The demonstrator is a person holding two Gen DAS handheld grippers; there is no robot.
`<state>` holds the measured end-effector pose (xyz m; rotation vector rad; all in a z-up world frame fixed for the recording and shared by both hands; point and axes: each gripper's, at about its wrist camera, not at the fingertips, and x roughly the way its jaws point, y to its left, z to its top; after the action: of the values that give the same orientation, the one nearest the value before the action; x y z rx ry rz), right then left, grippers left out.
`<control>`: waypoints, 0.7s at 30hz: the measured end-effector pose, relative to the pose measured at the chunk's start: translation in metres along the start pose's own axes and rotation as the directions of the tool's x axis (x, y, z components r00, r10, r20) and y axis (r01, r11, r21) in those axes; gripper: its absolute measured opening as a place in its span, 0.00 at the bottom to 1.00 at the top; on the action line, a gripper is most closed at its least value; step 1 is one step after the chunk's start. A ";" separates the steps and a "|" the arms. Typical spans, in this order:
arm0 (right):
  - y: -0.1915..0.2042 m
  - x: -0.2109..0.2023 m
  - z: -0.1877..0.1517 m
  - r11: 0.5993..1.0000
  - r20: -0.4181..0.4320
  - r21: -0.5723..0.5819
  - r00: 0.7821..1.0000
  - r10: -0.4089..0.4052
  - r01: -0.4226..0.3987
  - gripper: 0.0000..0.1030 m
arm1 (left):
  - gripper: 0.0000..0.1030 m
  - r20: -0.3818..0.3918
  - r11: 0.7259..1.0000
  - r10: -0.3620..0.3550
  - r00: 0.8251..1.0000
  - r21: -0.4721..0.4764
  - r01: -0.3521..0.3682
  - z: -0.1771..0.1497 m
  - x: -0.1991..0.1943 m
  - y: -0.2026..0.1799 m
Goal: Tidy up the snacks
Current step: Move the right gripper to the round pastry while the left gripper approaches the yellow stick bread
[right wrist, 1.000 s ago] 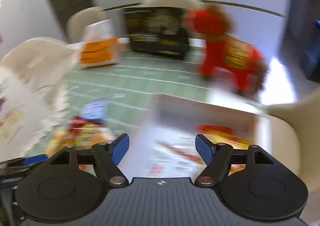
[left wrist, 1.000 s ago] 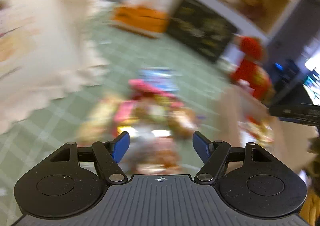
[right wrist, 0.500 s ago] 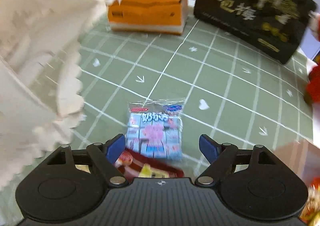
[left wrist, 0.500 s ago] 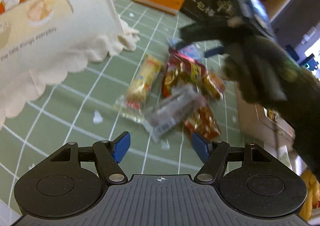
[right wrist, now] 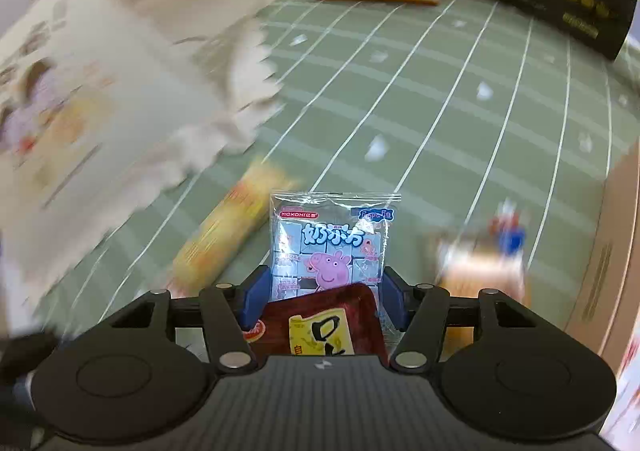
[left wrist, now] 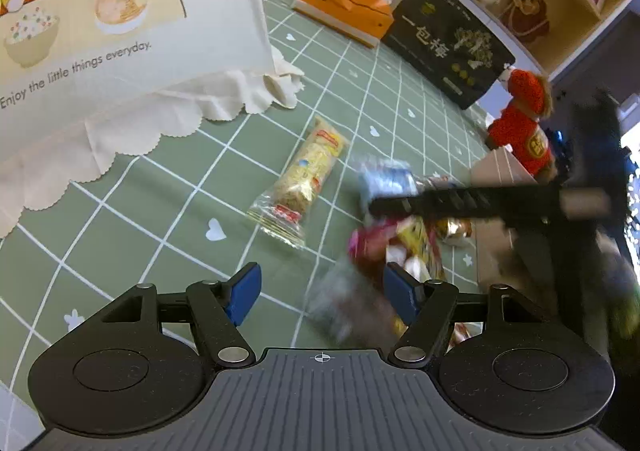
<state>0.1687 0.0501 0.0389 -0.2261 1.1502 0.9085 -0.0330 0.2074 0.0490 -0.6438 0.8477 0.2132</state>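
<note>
A pile of snack packets lies on the green checked tablecloth (left wrist: 168,211). A yellow noodle packet (left wrist: 300,179) lies apart to the left; it shows blurred in the right wrist view (right wrist: 228,227). My left gripper (left wrist: 322,293) is open and empty above the cloth near a blurred clear packet (left wrist: 340,307). My right gripper (right wrist: 324,293) has its jaws around a pale blue Peppa Pig packet (right wrist: 332,239) and a dark red packet (right wrist: 320,323), which move with it. It crosses the left wrist view (left wrist: 460,199) over the pile.
A cream cloth bag with cartoon children (left wrist: 100,31) stands at the left. An orange tissue box (left wrist: 344,7) and a black box (left wrist: 448,43) stand at the back. A red plush toy (left wrist: 520,119) and a cardboard box (left wrist: 496,175) are at the right.
My right gripper has come down over the pile and closed around the blue and red packets. The left gripper has shifted left; the yellow packet now lies apart.
</note>
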 end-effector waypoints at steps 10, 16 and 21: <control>-0.033 -0.041 0.001 0.977 0.151 0.072 0.966 -0.210 0.201 0.66 | 0.71 -0.037 0.999 -0.022 0.999 0.037 0.024 -0.013 0.008 -0.025; -0.026 -0.007 0.025 0.955 0.117 -0.037 0.950 -0.290 0.296 0.65 | 0.62 -0.097 0.996 0.003 0.995 0.094 0.006 -0.029 0.005 -0.035; -0.016 -0.014 0.001 0.956 0.117 -0.102 0.958 -0.263 0.275 0.48 | 0.62 -0.126 0.997 0.049 0.991 0.071 -0.040 -0.045 0.005 -0.034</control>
<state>0.1794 0.0341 0.0467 -0.4177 0.9449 0.7365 -0.0433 0.1532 0.0381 -0.5798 0.9887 0.1843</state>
